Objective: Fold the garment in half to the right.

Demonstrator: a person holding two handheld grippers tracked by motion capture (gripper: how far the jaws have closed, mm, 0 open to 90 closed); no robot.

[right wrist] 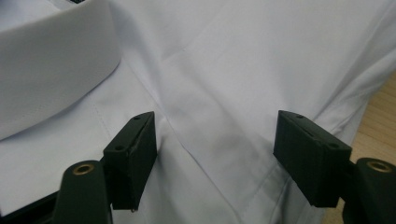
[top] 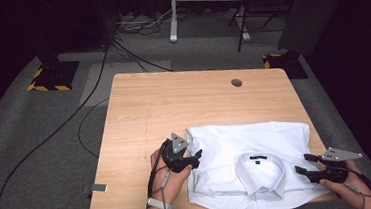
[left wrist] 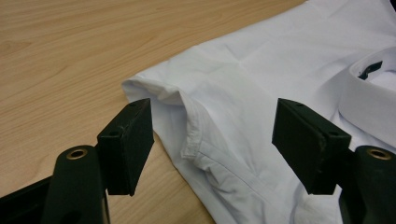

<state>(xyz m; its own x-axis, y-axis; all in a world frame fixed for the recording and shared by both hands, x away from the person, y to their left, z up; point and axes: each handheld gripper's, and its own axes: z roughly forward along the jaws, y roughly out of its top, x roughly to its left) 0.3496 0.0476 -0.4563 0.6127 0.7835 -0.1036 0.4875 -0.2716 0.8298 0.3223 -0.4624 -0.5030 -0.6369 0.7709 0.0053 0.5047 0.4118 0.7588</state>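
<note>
Shirt [top: 257, 154] folded, collar up, at table [top: 173, 100] near right corner. Left tongs [top: 196, 158] open over its left fold; right tongs [top: 301, 163] open above right side. Step: tidying fold. Next, likely: pinch loose left edge, tuck flat.

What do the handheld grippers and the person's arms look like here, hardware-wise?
Both the left gripper and the right gripper are black, each with two blocky rectangular jaws, brass-coloured screw holes, a grey three-cornered plate on top and a thin black trailing cable. A white wristband sits on the left forearm; no sleeves visible.
</note>
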